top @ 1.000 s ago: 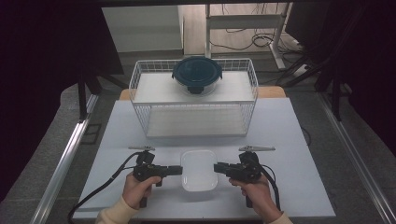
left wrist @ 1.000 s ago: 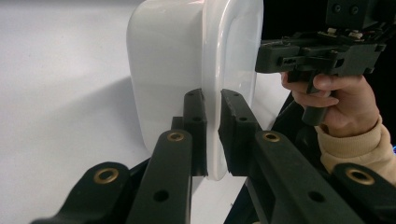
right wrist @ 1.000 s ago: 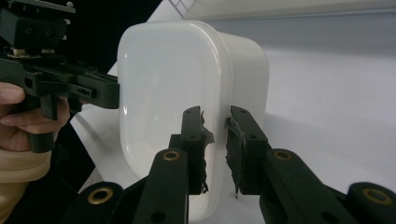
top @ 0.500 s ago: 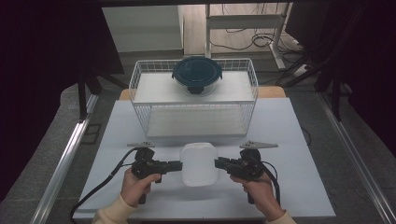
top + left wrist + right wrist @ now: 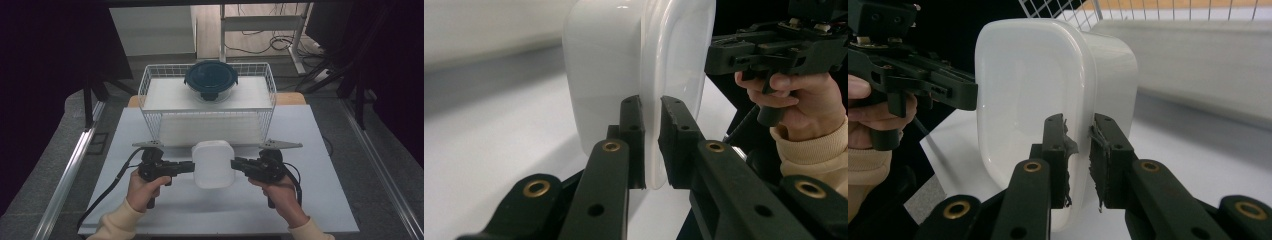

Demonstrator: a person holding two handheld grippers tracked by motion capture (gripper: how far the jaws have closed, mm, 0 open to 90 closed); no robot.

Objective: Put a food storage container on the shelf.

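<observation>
- My left gripper [image 5: 189, 166] has its jaws closed narrow on the left rim of the white container [image 5: 213, 164]; in the left gripper view the rim [image 5: 651, 120] sits pinched between them.
- My right gripper [image 5: 236, 164] pinches the opposite rim the same way [image 5: 1079, 131].
- I see the container held between both grippers above the white table [image 5: 320, 150], near its front middle.
- Just behind it stands a white wire basket [image 5: 150, 112], whose front wall is the nearest obstacle.
- A round glass bowl with a dark lid [image 5: 211, 80] rests at the basket's back.
</observation>
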